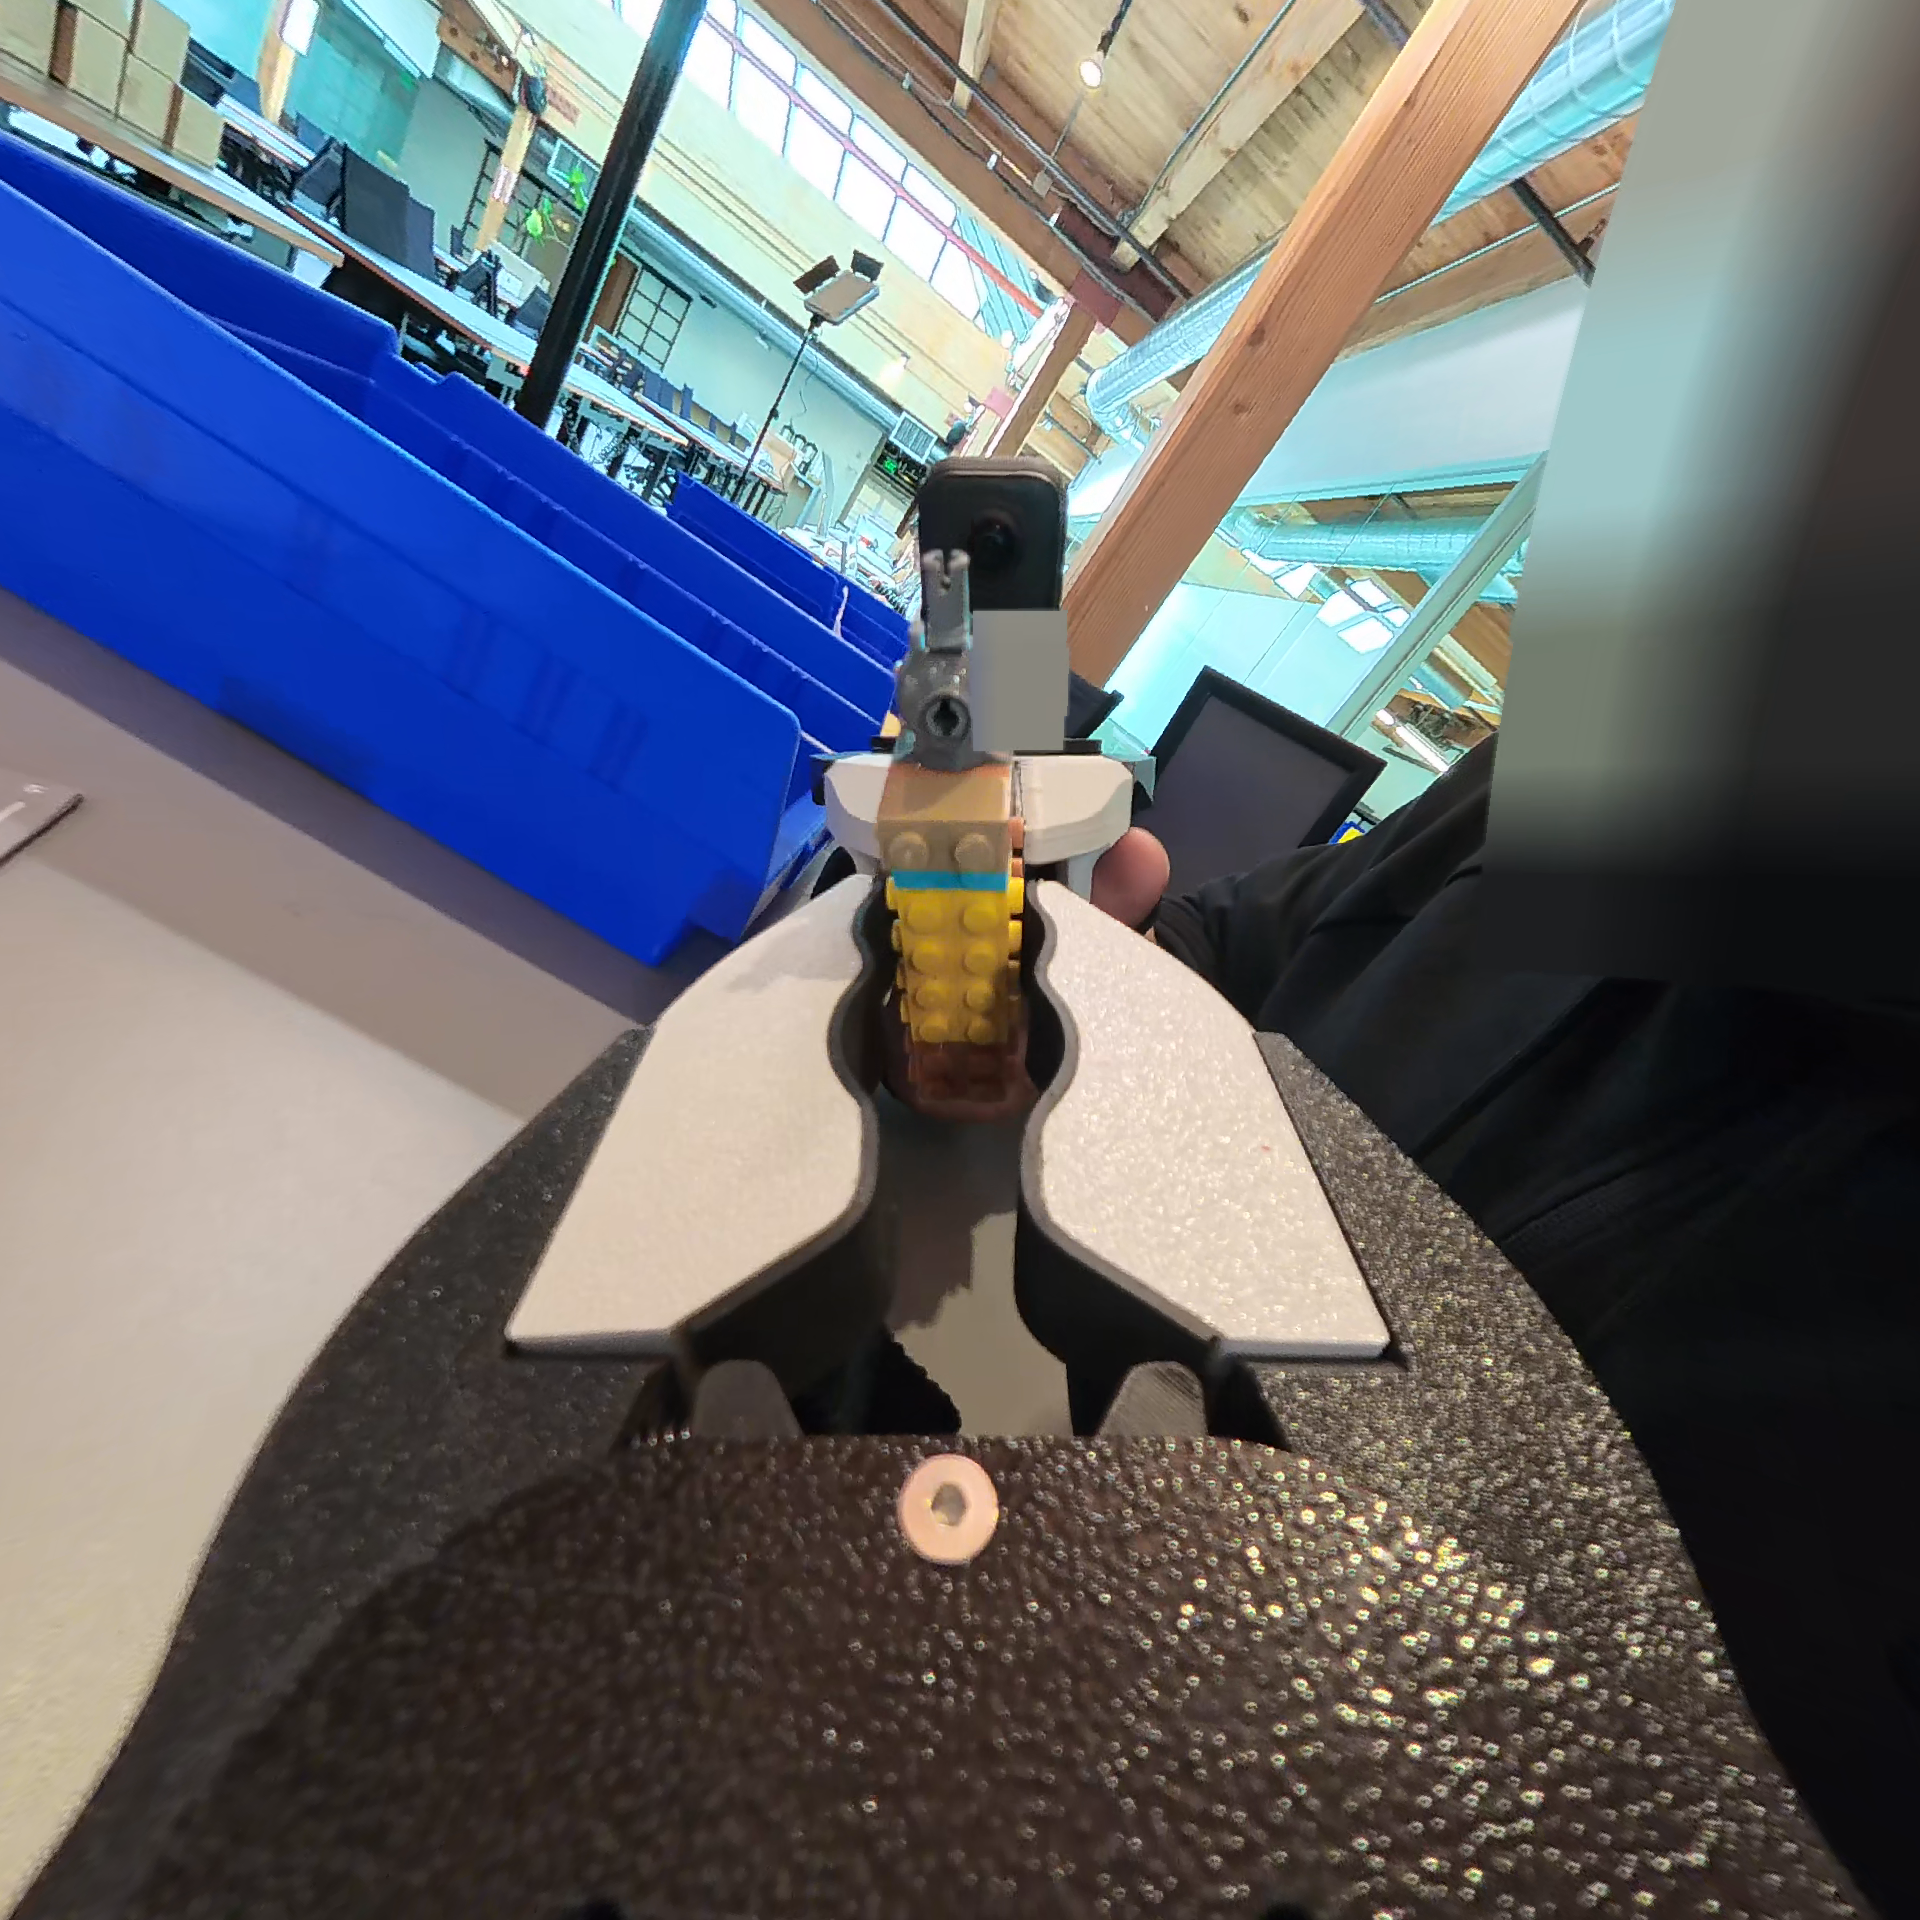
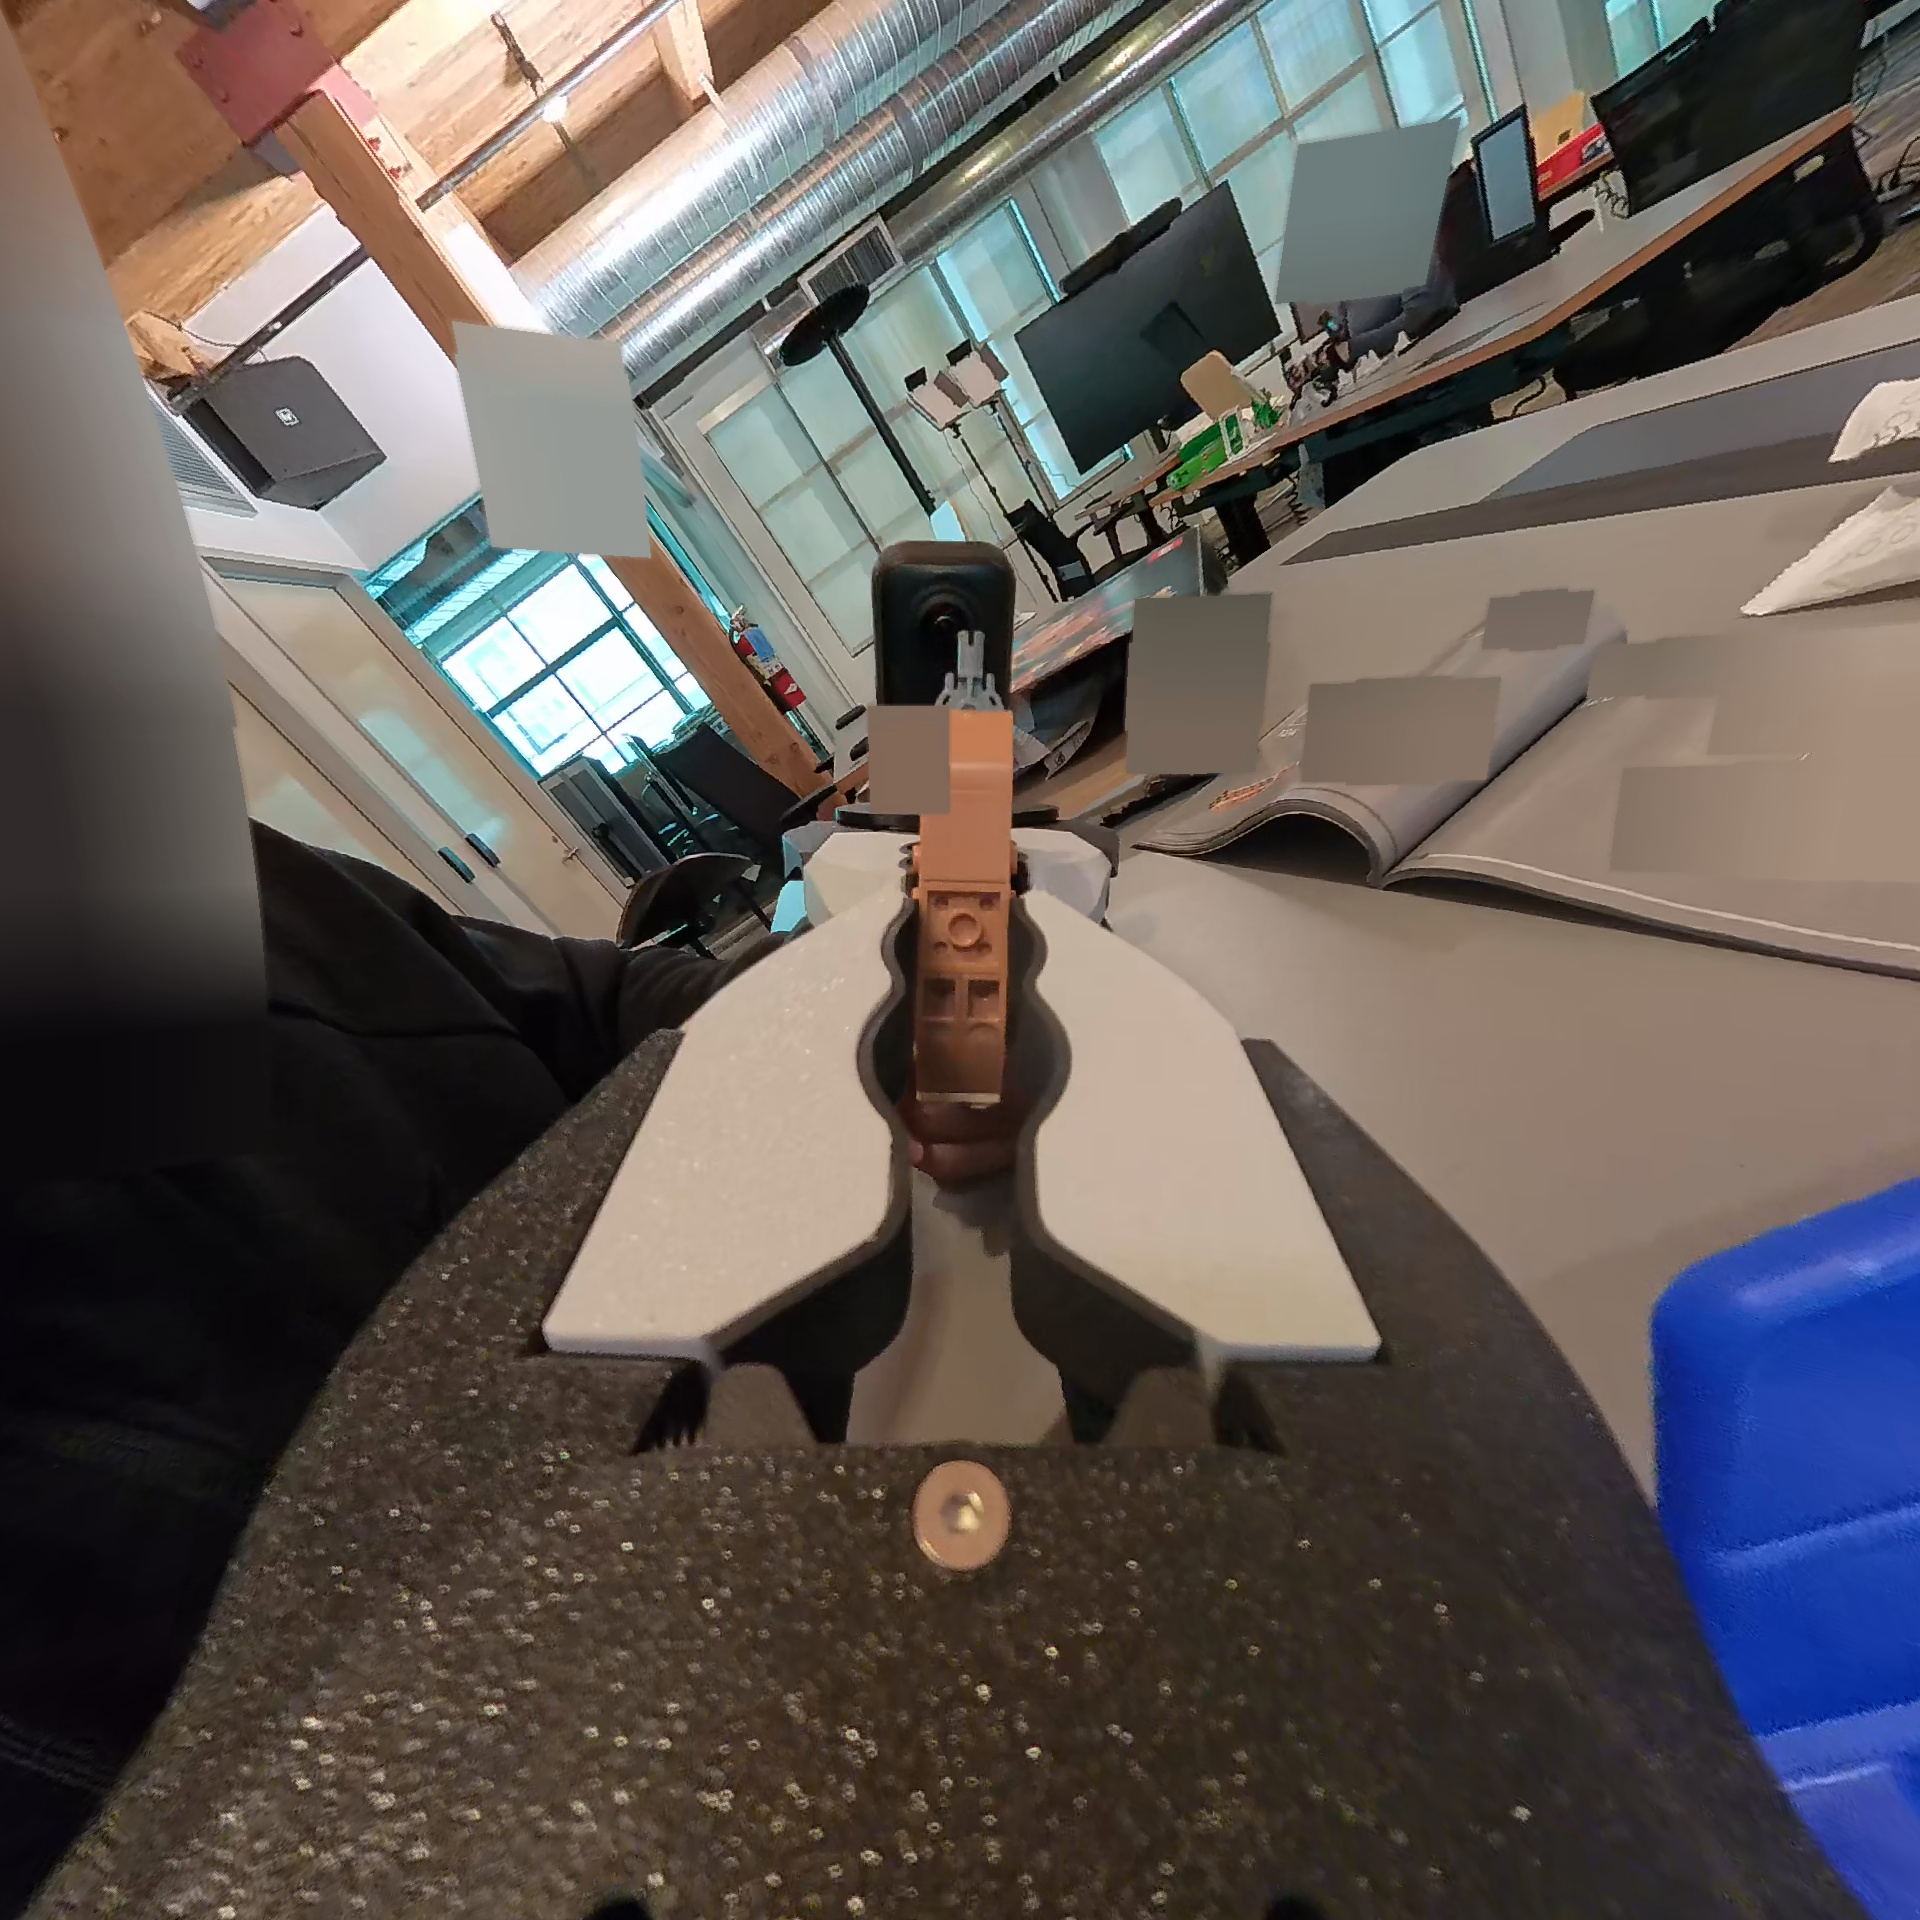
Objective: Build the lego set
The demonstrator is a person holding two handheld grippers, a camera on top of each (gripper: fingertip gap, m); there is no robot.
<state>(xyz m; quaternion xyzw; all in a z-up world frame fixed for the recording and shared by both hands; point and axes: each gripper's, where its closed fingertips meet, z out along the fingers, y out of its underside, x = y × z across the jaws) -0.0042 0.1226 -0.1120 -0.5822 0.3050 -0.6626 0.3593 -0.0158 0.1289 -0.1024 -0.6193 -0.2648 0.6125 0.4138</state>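
Both grippers face each other and hold one lego assembly above the grey table. In the left wrist view, my left gripper [image 1: 951, 920] is shut on the lego assembly [image 1: 948, 966], which has yellow studded bricks, a thin blue stripe, a tan brick and a grey technic piece [image 1: 940, 717] at its far end. The right gripper's white fingers [image 1: 1075, 805] show just behind it. In the right wrist view, my right gripper [image 2: 961, 935] is shut on the tan underside of the same assembly [image 2: 961, 997], with the left gripper's white fingers [image 2: 831, 873] beyond it.
A row of blue bins [image 1: 416, 623] stands on the table's [image 1: 208, 1039] left. An open booklet [image 2: 1538, 831] lies on the table, and a blue bin corner [image 2: 1787, 1507] is close at lower right. A person's dark sleeve [image 1: 1455, 987] is nearby. My left and right fingertips are right by each other.
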